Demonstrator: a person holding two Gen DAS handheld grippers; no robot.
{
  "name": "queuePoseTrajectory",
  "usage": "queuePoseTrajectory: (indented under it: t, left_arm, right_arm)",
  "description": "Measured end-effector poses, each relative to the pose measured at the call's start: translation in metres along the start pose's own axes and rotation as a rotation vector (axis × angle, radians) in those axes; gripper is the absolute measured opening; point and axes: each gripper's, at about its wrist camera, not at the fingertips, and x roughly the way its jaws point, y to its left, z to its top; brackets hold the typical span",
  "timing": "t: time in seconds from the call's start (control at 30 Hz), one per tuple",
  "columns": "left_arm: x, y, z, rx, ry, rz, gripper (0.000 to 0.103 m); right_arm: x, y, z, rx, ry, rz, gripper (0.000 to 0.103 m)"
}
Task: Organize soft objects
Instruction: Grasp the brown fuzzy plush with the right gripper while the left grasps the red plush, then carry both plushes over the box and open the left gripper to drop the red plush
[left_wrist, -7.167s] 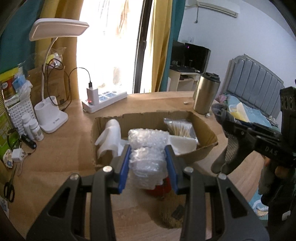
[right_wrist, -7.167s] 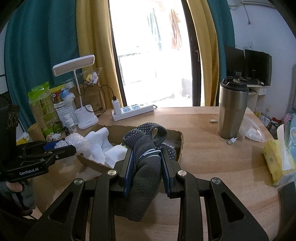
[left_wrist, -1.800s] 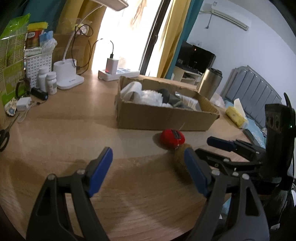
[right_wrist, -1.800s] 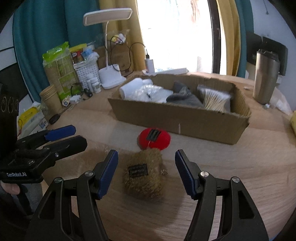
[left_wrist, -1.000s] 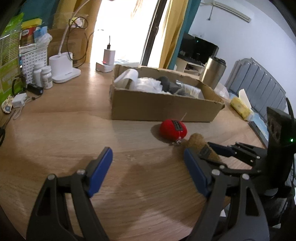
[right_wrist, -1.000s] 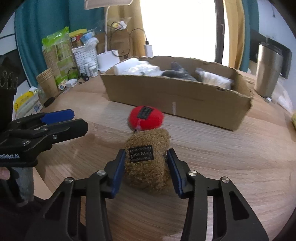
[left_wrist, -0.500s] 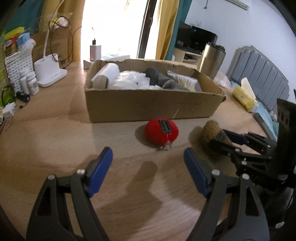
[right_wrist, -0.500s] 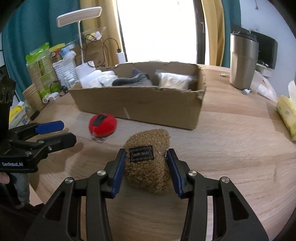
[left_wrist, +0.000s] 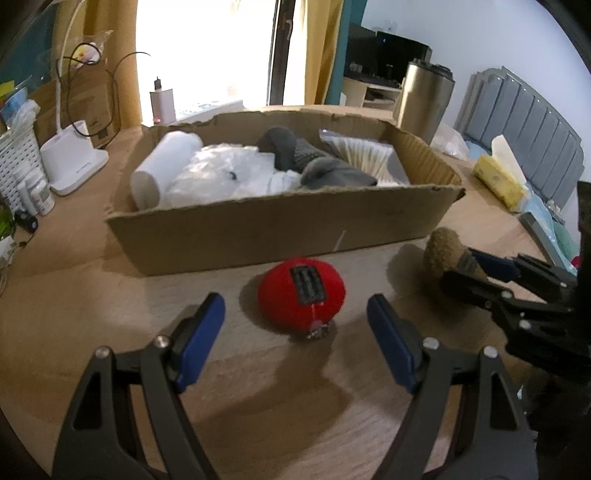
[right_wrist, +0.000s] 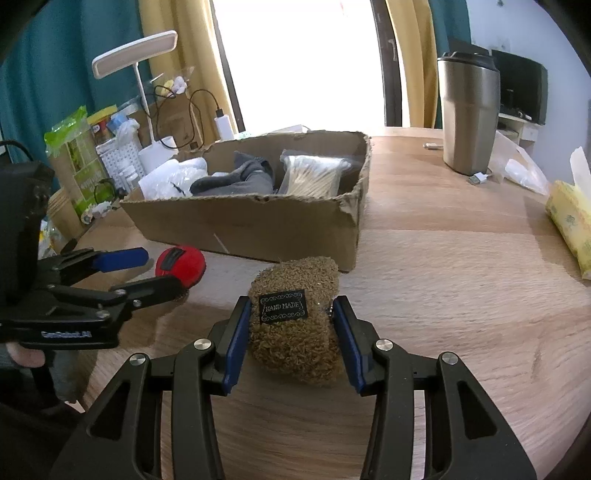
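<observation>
My right gripper (right_wrist: 291, 332), fingers now pinching the brown pouch (right_wrist: 295, 321), has carried it off the table toward the box (right_wrist: 258, 225) ahead. My left gripper (left_wrist: 295, 339), fingers spread, has closed in on the red pouch (left_wrist: 301, 293), which sits between them, ungrasped.

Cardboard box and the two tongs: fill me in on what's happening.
Soft things are being sorted into the cardboard box, which already holds grey socks and bubble wrap. The right tongs grip a brown knitted pouch near the box. The left tongs are open, lined up on a red knitted ball resting on the table.
</observation>
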Motion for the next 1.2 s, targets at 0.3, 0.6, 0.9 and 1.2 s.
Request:
queuePoseTrajectory:
  t: [0.3, 0.6, 0.9, 1.2]
  left_arm:
    - [0.016, -0.005, 0.008, 0.016, 0.02, 0.001, 0.079]
    - [0.025, -0.007, 0.01, 0.015, 0.047, -0.019, 0.05]
    - [0.005, -0.02, 0.011, 0.055, 0.001, -0.08, 0.049]
    - [-0.022, -0.038, 0.025, 0.111, -0.072, -0.114, 0.049]
  right_arm:
    - [-0.007, -0.014, 0.004, 0.027, -0.021, -0.021, 0.047]
    - [-0.014, -0.024, 0.009, 0.032, -0.038, -0.052, 0.047]
    - [-0.023, -0.028, 0.017, 0.032, -0.06, -0.069, 0.047]
    - [-0.04, -0.032, 0.029, 0.026, -0.109, -0.085, 0.047]
